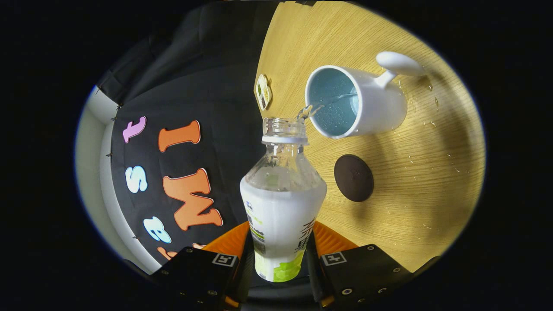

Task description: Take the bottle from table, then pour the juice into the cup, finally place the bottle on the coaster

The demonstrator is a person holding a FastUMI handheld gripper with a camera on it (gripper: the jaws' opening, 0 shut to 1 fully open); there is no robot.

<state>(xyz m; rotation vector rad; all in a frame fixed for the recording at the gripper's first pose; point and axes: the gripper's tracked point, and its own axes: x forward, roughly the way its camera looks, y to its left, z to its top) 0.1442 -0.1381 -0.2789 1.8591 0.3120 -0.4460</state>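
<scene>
Gripper view: Your gripper (281,252) is clamped on the bottle (281,203), one finger pressing each side of its labelled lower body. The bottle is uncapped and tipped so that its open neck (285,129) points at the cup (356,101) just beyond it. A thin clear stream leaves the neck and crosses the cup's near rim into its blue interior. The cup stands on the wooden table (432,185), handle turned away from the bottle. The dark round coaster (353,178) lies on the table beside the bottle's shoulder, near the cup but not touching it, with nothing on it. Scattered droplets mark the table around the cup's far side.

Status: Step one, taking the bottle, is complete. Step two, pouring, is under way; liquid remains in the bottle's upper part, and the fill level in the cup cannot be read. Step three, setting the bottle on the coaster, is not yet done. Expect to right the bottle before moving it across.
</scene>
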